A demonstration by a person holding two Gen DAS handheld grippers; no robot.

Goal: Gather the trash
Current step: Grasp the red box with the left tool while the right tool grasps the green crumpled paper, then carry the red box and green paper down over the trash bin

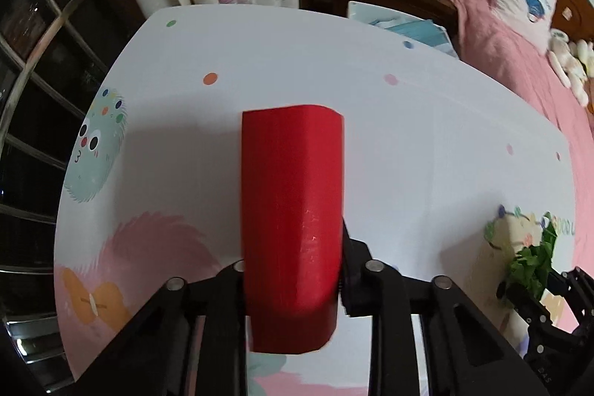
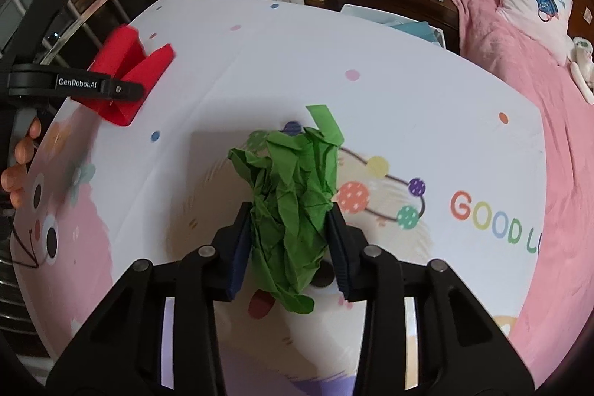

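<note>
Fingers [image 1: 237, 284] of the left gripper [image 1: 293, 284] are pinching a folded piece of red paper [image 1: 291, 210], which is standing up between them and reaching away from the camera over the worktop [image 1: 408, 143]. Both pads are pressing on its sides, so the hold looks firm. In the right wrist view, the same red paper is showing in the far left with the left gripper's black arm crossing it, and a person's fingertips are curling round the handle below it.

On the right gripper [image 2: 289, 240], the fingers [image 2: 339, 247] are closing in on a crumpled wad of green paper [image 2: 293, 199]; the blue pads are sitting against both flanks of the wad, which is bulging out ahead of the tips and hanging a little below them. A flat green strip is poking out of its far end. Whether the wad is clear of the worktop or only resting on it while being squeezed cannot be told.

Beyond the fingers, the worktop is lying under a white printed cloth with cartoon figures and coloured dots, and no other loose scrap is showing on it. Further out, a bed [image 2: 519, 69] with pink bedding is standing to the right.

As for progress, both scraps appear to be in hand, one in each gripper. No bin or bag is in view, so carrying them off and dropping them is what is probably remaining.
</note>
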